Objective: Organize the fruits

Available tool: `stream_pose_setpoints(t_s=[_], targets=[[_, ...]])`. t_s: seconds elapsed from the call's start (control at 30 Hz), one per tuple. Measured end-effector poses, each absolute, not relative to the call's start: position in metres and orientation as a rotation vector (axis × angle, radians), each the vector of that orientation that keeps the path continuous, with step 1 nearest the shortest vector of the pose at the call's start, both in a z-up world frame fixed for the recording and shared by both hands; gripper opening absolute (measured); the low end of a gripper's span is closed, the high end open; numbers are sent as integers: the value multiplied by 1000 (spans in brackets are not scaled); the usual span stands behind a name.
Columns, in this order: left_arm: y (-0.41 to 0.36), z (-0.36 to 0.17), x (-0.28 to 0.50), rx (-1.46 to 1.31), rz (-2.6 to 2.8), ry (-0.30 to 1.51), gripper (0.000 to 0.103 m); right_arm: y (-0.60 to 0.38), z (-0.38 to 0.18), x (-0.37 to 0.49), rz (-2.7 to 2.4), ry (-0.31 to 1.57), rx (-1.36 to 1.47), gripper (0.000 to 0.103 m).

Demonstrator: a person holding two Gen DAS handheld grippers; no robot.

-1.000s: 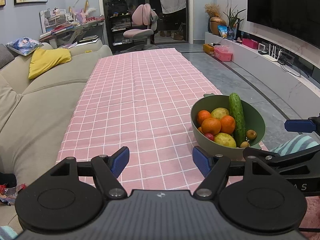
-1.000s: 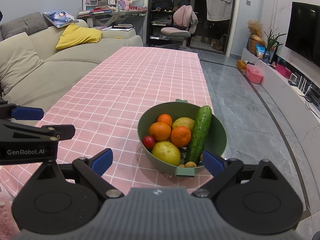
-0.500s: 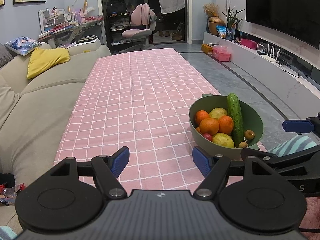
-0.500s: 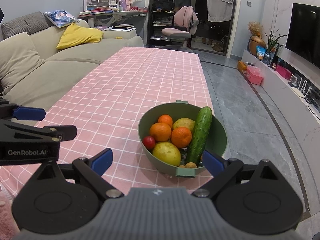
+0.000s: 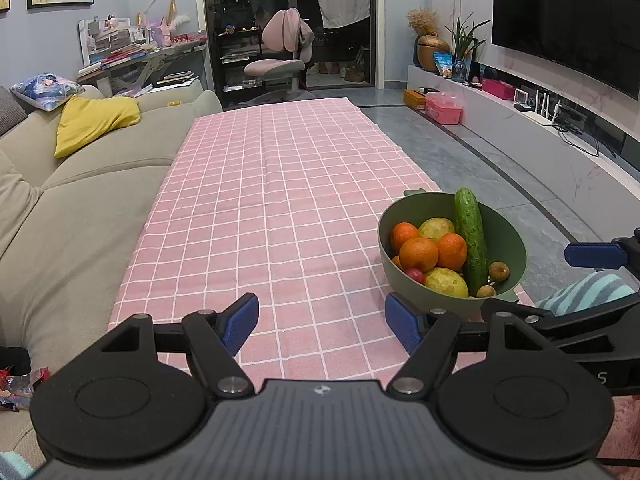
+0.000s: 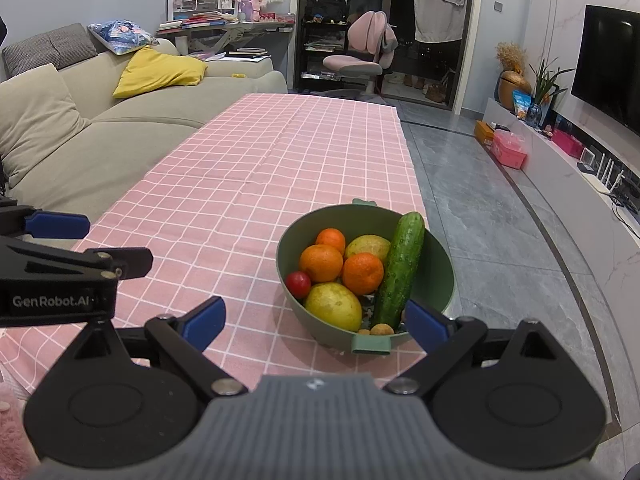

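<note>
Both our claws spread, empty: left claw (image 5: 322, 322) over bare surface (image 5: 272, 200), right claw (image 6: 316, 324) facing green bowl (image 6: 438, 256) near surface's right edge; cucumber (image 6: 400, 268) propped on rim.

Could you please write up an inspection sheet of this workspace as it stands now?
Surface: long table under a pink checked tablecloth, mostly bare.
Job's things: round green plastic bowl near the table's right edge, holding three oranges, two yellow-green fruits, a small red fruit, a long green cucumber leaning on the rim, and small brown fruits.
Clutter: nothing seen on the cloth.
Grippers: left tongs open, empty, over the cloth; right tongs open, empty, facing the bowl.
Cables: wires on the grey TV bench.
Surroundings: beige sofa, yellow cushion, pink chair.
</note>
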State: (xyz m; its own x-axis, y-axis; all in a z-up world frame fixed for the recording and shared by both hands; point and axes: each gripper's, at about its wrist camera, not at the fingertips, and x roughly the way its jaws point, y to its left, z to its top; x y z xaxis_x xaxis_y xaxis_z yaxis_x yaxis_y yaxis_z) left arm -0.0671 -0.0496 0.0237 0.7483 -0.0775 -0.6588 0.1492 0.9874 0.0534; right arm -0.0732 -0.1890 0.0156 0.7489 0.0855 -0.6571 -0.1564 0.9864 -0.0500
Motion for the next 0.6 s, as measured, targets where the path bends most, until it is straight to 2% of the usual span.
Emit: stream_pose_setpoints(t_s=[0.6], targets=[[-52,28,-68,106,-123,704,85,-188,15,-74,134,716,-102,93]])
